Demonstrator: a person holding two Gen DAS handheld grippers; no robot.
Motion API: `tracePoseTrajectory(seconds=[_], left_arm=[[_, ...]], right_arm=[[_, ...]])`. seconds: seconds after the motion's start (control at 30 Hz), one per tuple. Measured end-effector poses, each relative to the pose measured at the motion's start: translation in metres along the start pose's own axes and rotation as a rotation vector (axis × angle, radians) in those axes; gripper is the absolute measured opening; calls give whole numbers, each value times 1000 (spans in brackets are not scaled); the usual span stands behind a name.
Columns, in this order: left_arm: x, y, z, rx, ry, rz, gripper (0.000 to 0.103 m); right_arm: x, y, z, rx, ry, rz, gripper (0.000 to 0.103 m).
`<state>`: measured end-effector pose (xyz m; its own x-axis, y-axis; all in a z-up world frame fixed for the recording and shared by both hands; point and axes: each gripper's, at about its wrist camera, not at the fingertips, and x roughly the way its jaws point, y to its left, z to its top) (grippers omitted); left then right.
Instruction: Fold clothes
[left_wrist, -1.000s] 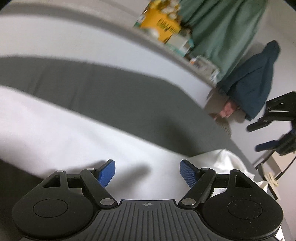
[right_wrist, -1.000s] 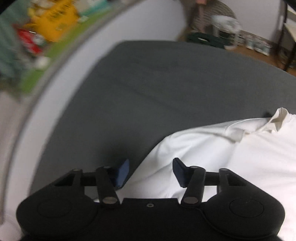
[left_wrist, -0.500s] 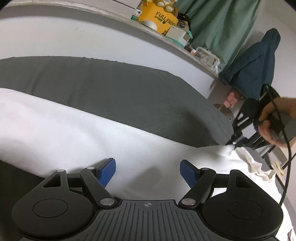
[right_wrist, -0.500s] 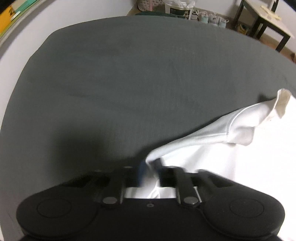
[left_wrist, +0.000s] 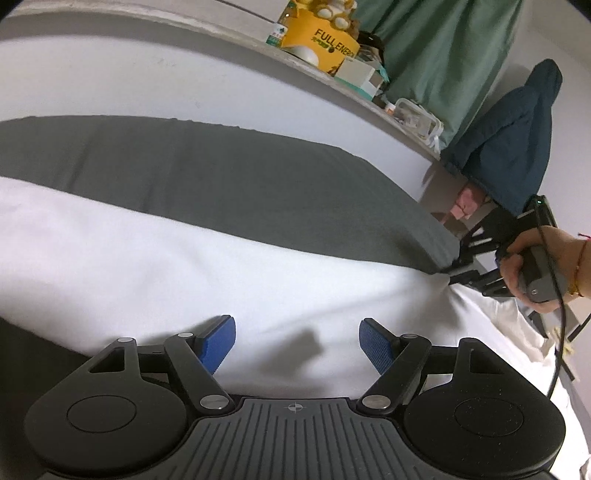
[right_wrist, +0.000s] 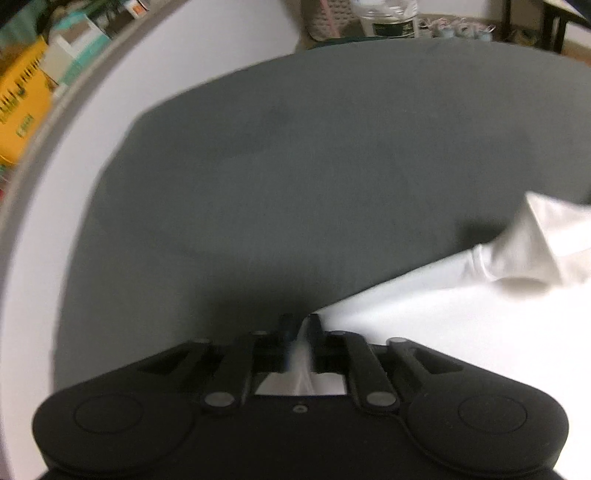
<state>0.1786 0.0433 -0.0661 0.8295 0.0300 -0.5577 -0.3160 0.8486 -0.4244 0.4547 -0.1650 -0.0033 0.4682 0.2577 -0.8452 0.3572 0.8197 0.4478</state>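
1. So, a big white cloth garment (left_wrist: 192, 266) lies spread flat on a dark grey bed sheet (left_wrist: 229, 184), and it covers the near half of the bed.
2. One white sleeve with a folded cuff (right_wrist: 535, 243) sticks out to the side on the grey sheet.
3. The right hand-held gripper (right_wrist: 300, 328) is squeezed tight on the edge of the white garment, and a bit of cloth pokes out between its fingers.
4. In the left wrist view, a person's hand (left_wrist: 532, 269) holds that right hand-held gripper at the far corner of the garment, where the cloth is pulled to a point.
5. The left hand-held gripper (left_wrist: 297, 341) is wide open just above the white garment, with nothing between its blue pads (left_wrist: 218, 341).
6. Behind the bed a grey ledge (left_wrist: 221, 33) carries a yellow cardboard box (left_wrist: 325, 44) and small white boxes.
7. A green curtain (left_wrist: 443, 55) and a dark blue hooded jacket (left_wrist: 513, 136) hang past the end of the bed.
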Motion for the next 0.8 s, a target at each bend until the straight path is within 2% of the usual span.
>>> tracePoseTrajectory(seconds=[0.03,0.1,0.17,0.23,0.33,0.5,0.63,0.7,0.8], left_arm=[[0,0,0,-2,-1,0,77],[0,0,1,-5,-1,-2,77],[-1,0,1,-10,-1,-1,77],[-1,0,1,-13,0,1,77],[-3,-2,1,-21,3,9,77],[-4,-7,-1,-9,3,28,77],[-4,-10,-3,20,-1,37,77],[-3,-10,-2,31,-5,39,77],[-1,-12,-2,55,-12,43,77]], right_arm=[[-7,-4,5,5,0,35,36],[-31,-13,19,-12,-14,70,39],[-57,-22,30,-59,-18,48,48],[-80,-32,39,-104,-12,11,54],[-97,-53,43,-134,40,-103,54],[-95,-87,51,-120,-6,-198,53],[-74,-83,51,-126,-88,-152,48],[-66,-78,56,-148,-97,-147,44],[-54,-69,62,-181,-110,-139,32]])
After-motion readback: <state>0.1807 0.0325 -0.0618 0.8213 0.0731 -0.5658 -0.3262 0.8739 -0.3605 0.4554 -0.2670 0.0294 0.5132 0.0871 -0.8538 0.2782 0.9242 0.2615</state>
